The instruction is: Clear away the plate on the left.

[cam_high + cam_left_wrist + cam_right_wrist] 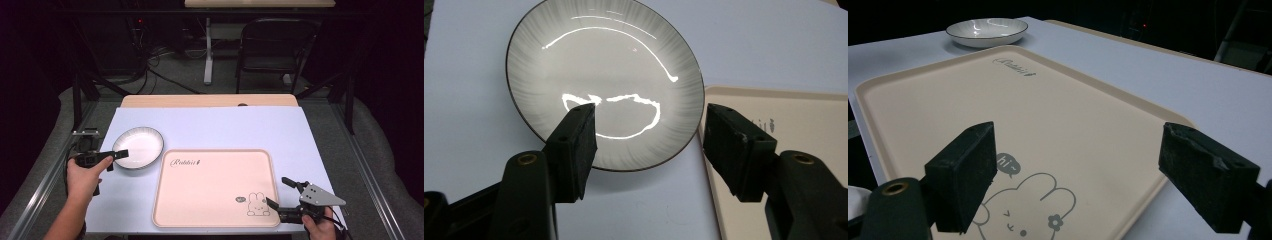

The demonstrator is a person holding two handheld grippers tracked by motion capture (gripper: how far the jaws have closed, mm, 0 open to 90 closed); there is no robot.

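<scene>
At the left of the bench (210,125), the left hand (82,175) holds the left gripper (116,154) at the near-left rim of the plate (138,147). In the left gripper view its fingers (574,145) stand wide apart: one hangs over the plate's near rim, the other over the gap beside the tray's left edge, and nothing is held. The plate is pale with a dark rim, sits flat on the bench cover, and lies just beside the tray's far-left corner without touching it.

The tray (215,187) is peach, flat and bare, with a raised lip, and its near edge lies close to the bench's front edge. Script near its far-left corner seems to read "Rabbit"; a rabbit drawing (1023,212) with a "hi~" bubble marks the near-right corner. Open bench cover lies beyond the tray and to its right.

At the near right, the right gripper (280,192), in the right hand (320,227), points at the tray's near-right corner, fingers (965,172) spread wide and empty.
</scene>
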